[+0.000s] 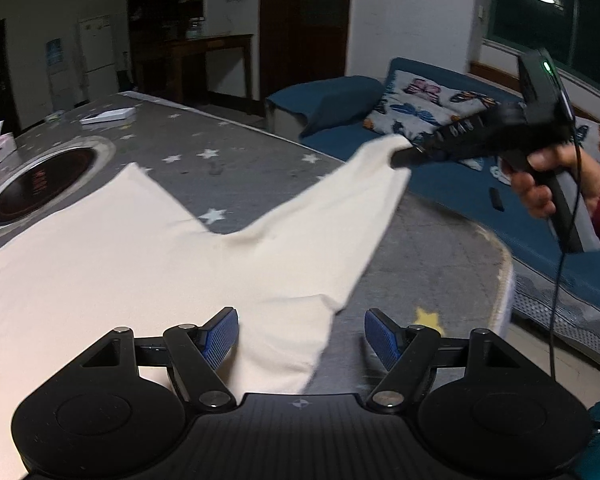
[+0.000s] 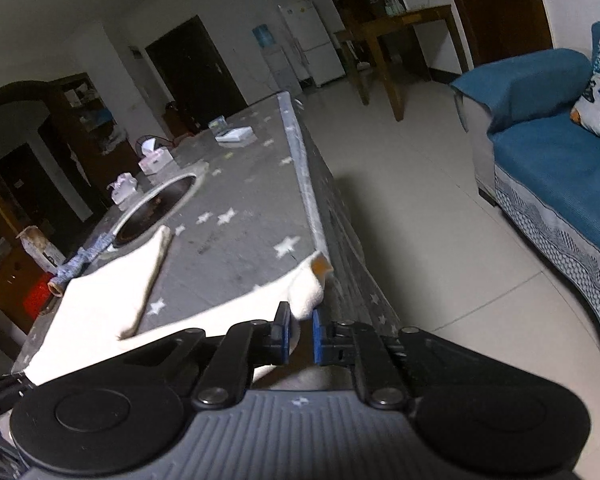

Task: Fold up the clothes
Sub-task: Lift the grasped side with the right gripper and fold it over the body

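Observation:
A cream garment (image 1: pixel 112 264) lies spread on the grey star-patterned table (image 1: pixel 260 160). My left gripper (image 1: pixel 301 338) is open low over the garment's near corner, with cloth between its blue pads. My right gripper (image 1: pixel 404 156) is shut on the garment's right sleeve end and holds it up above the table's right edge, stretching the cloth. In the right wrist view the right gripper (image 2: pixel 301 334) pinches the cream sleeve (image 2: pixel 306 292) between its blue pads, with the garment (image 2: pixel 100 300) trailing left over the table (image 2: pixel 240 248).
A round inset hotplate (image 1: pixel 44 184) sits at the table's left. A white box (image 1: pixel 108 115) and tissue packs (image 2: pixel 156 160) lie at the far end. A blue sofa (image 2: pixel 560 168) with butterfly cushions (image 1: pixel 420 108) stands right of the table across tiled floor.

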`<control>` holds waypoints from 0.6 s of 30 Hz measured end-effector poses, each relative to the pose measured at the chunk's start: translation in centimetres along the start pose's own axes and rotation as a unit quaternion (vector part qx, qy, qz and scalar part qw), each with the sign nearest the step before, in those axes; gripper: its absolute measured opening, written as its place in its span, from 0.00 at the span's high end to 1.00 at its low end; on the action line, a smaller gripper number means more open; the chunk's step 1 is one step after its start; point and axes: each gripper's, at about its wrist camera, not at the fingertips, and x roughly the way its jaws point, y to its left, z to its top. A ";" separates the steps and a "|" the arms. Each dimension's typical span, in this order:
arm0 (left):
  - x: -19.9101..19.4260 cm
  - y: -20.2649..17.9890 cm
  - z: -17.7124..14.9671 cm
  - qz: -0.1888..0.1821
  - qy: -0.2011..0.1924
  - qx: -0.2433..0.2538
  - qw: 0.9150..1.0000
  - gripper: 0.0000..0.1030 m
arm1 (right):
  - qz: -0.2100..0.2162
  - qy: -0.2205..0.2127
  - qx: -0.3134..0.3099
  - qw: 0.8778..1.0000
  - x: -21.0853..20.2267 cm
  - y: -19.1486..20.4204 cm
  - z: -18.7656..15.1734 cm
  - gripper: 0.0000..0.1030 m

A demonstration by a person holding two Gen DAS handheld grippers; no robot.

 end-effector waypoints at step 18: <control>-2.9 1.8 -1.1 0.002 -0.040 -0.032 0.999 0.28 | 0.075 -0.027 -0.084 0.993 -1.7 9.2 4.6 0.92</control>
